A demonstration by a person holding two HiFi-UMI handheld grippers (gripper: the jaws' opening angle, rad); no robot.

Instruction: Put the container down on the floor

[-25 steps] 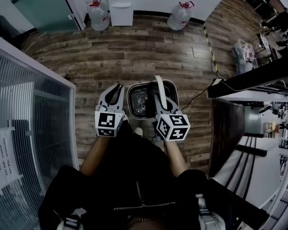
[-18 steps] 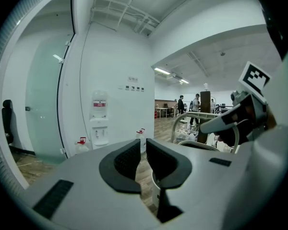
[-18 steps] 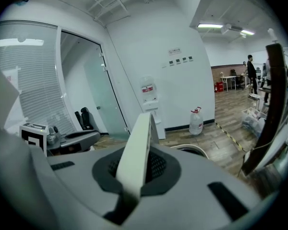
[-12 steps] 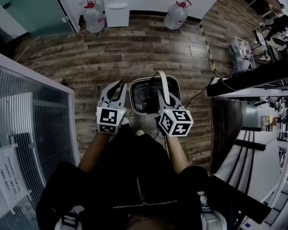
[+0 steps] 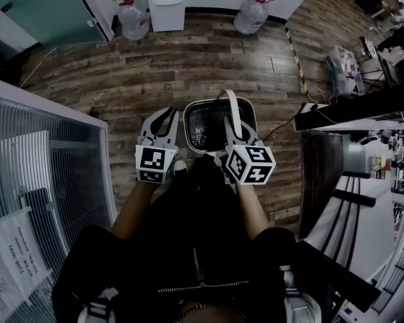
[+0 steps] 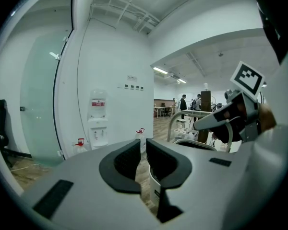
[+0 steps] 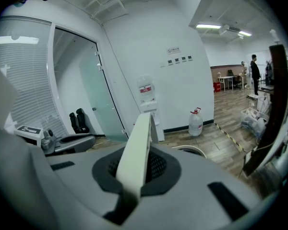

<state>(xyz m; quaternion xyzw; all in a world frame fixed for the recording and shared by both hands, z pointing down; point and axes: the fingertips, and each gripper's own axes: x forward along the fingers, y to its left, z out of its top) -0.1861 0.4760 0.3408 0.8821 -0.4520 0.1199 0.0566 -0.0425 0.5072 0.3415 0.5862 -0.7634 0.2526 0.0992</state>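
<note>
- The right gripper [image 5: 231, 128] [image 7: 140, 166] is pinched on the white handle [image 5: 231, 106] [image 7: 142, 138] of the container [image 5: 187, 128]. Its pads press the strap from both sides.
- The handle stands upright in an arch over the container, which hangs below the right gripper and just in front of the person's legs.
- The container is a pale, rounded bin with a dark mesh inside. It is above the wooden floor [image 5: 188, 66], not set down on it.
- The left gripper [image 5: 166, 114] [image 6: 143, 147] holds nothing. Its dark pads stand close with only a slim gap, and floor shows through that gap.
- In the head view the left gripper is just beside the container's left rim. In the left gripper view the container's white wall [image 6: 156, 182] shows low between the jaws.
- Ahead, against the white wall, a water dispenser [image 5: 167, 4] stands between two large water bottles [image 5: 132, 17] with red caps.
- A glass partition [image 5: 47, 160] with blinds runs along the person's left.
</note>
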